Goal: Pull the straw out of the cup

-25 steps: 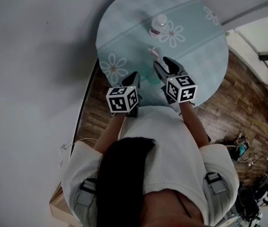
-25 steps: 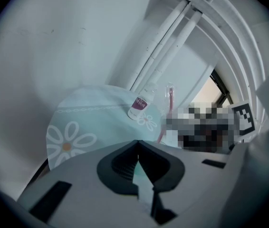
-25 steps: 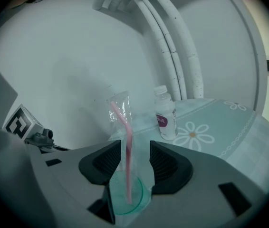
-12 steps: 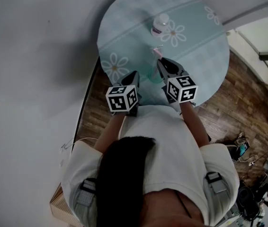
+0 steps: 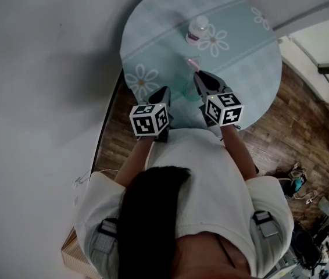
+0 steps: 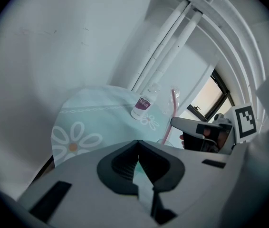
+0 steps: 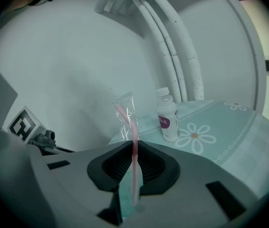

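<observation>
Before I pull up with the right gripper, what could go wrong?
The right gripper has just been closing on the straw; so thin a hold may slip. The left gripper is shut on nothing, so the cup stands unsteadied and could lift or tip with the straw.

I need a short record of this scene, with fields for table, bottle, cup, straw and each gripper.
table: round, teal, daisy print
bottle: upright, purple label, beyond the cup
cup: clear, between the grippers
straw: pink, wrapper on top, in cup
right gripper: jaws have just been closing, now pressed on straw
left gripper: shut, empty, beside cup
</observation>
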`<state>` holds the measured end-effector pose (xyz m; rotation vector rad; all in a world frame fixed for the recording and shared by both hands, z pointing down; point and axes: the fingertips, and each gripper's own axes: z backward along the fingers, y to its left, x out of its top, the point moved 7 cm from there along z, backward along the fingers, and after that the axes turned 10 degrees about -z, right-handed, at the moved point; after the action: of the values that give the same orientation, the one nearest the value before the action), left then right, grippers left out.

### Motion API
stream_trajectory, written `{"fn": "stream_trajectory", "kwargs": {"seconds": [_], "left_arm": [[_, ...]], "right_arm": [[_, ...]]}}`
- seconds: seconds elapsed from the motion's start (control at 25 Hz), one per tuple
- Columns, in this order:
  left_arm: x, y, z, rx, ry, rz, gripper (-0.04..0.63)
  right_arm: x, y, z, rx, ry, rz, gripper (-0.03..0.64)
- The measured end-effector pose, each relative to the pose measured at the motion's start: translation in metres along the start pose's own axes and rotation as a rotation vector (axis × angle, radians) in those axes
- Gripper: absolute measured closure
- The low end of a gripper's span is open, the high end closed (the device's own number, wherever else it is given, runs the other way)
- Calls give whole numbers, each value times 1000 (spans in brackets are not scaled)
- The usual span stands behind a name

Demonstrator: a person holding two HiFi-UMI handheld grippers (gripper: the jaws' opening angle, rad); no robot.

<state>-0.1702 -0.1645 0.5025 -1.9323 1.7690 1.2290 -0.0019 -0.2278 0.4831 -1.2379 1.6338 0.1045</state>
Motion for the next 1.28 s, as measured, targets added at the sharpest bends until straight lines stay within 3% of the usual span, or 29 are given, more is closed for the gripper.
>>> {"fn": "stream_trajectory", "kwargs": {"seconds": [0.4, 1.28], "left_arm": [[-3, -4, 3, 4, -3, -11, 586], [-10, -27, 14, -9, -30, -62, 586]], "right_arm": [[6, 3, 13, 14, -50, -18, 561], [34, 18, 67, 72, -280, -45, 562]]}}
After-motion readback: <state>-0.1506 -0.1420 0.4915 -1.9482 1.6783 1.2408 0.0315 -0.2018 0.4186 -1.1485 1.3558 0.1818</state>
